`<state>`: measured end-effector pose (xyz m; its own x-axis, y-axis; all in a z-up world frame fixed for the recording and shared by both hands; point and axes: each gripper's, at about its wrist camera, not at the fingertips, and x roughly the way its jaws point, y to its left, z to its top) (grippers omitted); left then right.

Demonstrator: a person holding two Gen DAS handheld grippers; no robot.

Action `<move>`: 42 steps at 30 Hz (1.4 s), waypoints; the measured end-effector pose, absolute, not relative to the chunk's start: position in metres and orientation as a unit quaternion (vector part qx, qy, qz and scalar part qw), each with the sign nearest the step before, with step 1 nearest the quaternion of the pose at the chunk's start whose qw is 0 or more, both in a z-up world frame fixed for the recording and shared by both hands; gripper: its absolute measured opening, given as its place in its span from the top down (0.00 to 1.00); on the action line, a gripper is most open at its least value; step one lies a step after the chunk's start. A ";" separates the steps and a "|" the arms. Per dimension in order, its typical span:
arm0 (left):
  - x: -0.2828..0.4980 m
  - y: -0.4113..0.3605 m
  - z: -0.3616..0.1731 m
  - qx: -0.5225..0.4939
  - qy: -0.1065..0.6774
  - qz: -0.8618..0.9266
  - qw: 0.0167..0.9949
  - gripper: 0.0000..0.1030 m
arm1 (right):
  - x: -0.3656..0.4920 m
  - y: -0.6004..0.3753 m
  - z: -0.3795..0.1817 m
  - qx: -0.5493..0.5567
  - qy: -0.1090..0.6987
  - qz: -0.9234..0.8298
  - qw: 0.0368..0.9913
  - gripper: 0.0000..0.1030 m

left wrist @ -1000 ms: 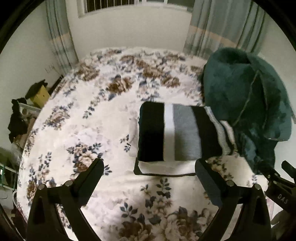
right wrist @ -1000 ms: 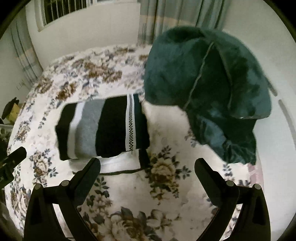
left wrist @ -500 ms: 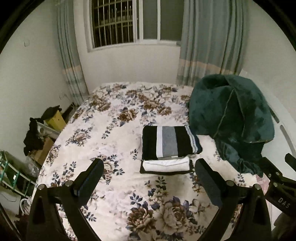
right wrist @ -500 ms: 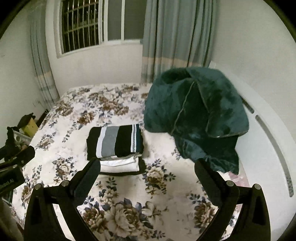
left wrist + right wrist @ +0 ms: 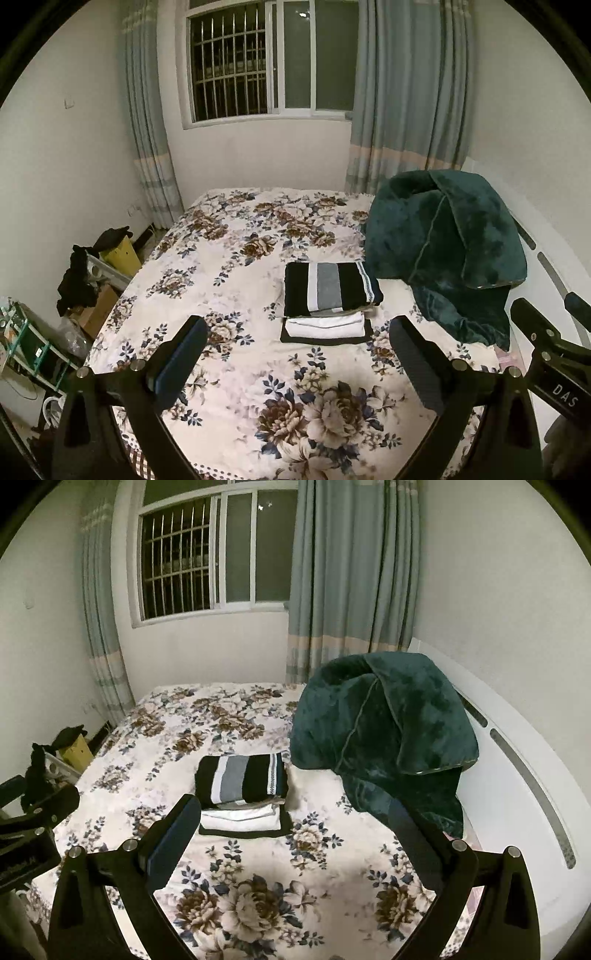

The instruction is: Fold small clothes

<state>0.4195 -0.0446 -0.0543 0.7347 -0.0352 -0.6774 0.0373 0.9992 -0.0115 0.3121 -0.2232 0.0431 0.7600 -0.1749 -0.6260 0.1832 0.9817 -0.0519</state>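
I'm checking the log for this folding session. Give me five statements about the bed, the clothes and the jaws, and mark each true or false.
1. A striped garment tops the pile of folded clothes. True.
2. The pile sits on a bare wooden table. False: it lies on a flowered bedspread.
3. The left gripper grips the white garment. False: its jaws are open and hold nothing.
4. A dark green blanket is heaped to the right of the pile. True.
5. The right gripper is shut on the blanket. False: its jaws are open and hold nothing.
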 end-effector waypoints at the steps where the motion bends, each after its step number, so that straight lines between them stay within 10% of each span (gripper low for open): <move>1: 0.417 -0.044 -0.053 0.002 0.361 -0.017 0.932 0.02 | 0.307 -0.223 0.046 0.006 0.330 -0.095 0.939 0.00; 42: 0.386 -0.036 -0.033 -0.004 0.336 0.009 0.942 0.00 | 0.303 -0.229 0.060 0.006 0.314 -0.056 0.948 0.00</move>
